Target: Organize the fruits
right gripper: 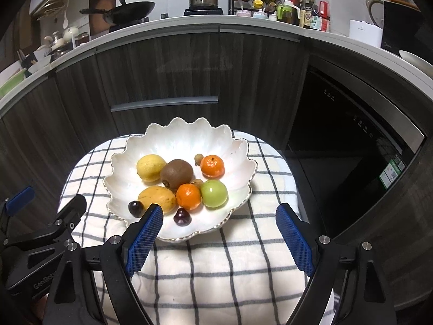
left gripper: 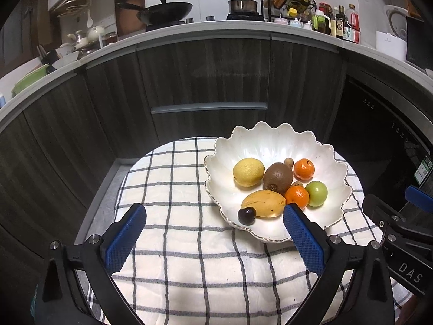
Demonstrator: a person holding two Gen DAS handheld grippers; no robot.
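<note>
Blue-padded fingers [left gripper: 127,235] of the left tool [left gripper: 213,237] stand spread wide over the checked cloth [left gripper: 173,189], holding nothing; the right tool [right gripper: 219,235] is likewise wide open and empty. Each tool hangs above the near edge of the cloth-covered desk, with the white scalloped bowl [right gripper: 178,140] just beyond the fingertips, apart from them.

Counted in the bowl: one lemon [right gripper: 150,167], one kiwi [right gripper: 177,173], two mandarins [right gripper: 213,165] [right gripper: 189,196], one green round fruit [right gripper: 214,193], one yellow mango [right gripper: 157,197], two dark cherries [right gripper: 135,208] [right gripper: 182,217] and two small brown longans [right gripper: 199,159] [right gripper: 197,182].

All fruits lie clustered in the bowl's middle and near half, many touching. Nearest the tools are the cherries. Bright orange and glossy, the mandarins stand out; the kiwi is dull and fuzzy brown.
</note>
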